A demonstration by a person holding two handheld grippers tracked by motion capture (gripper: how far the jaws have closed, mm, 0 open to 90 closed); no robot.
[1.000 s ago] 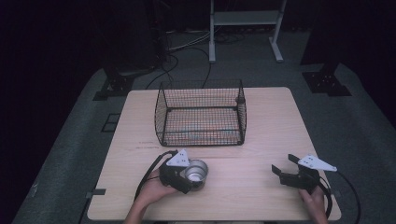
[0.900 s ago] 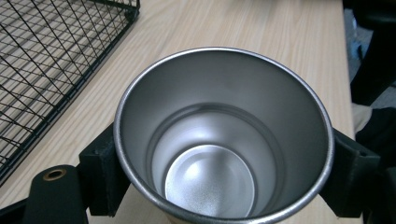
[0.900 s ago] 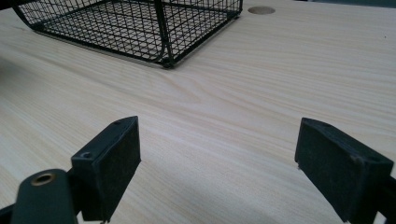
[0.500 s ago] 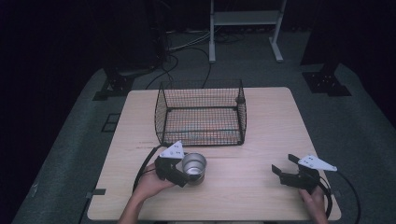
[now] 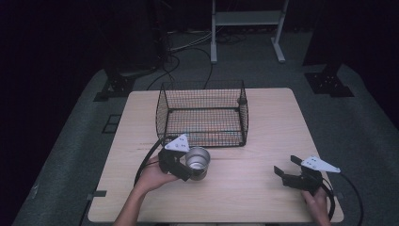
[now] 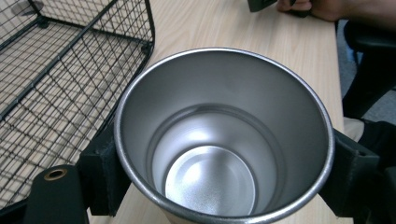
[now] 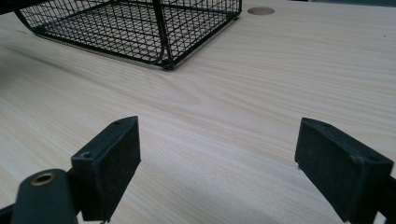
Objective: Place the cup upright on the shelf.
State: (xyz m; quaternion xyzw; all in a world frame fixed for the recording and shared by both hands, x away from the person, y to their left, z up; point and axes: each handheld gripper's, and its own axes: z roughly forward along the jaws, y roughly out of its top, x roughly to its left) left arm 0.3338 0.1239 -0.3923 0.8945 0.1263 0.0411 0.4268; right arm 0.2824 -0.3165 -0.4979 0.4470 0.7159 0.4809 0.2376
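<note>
We see two grippers: the left gripper [image 5: 186, 167] pinches one steel cup [image 5: 197, 161] just in front of the single wire basket [image 5: 202, 115]; the right gripper [image 5: 288, 169] rests with jaws spread above one wooden table [image 5: 263, 136].

The left forearm comes in low, its hand [image 5: 153, 175] wrapped round the left tool [image 5: 190, 167], whose jaws are clamped tight on something between them. Well apart, the right hand [image 5: 317, 200] grips the right tool [image 5: 286, 165], jaws spread wide with nothing between.
</note>
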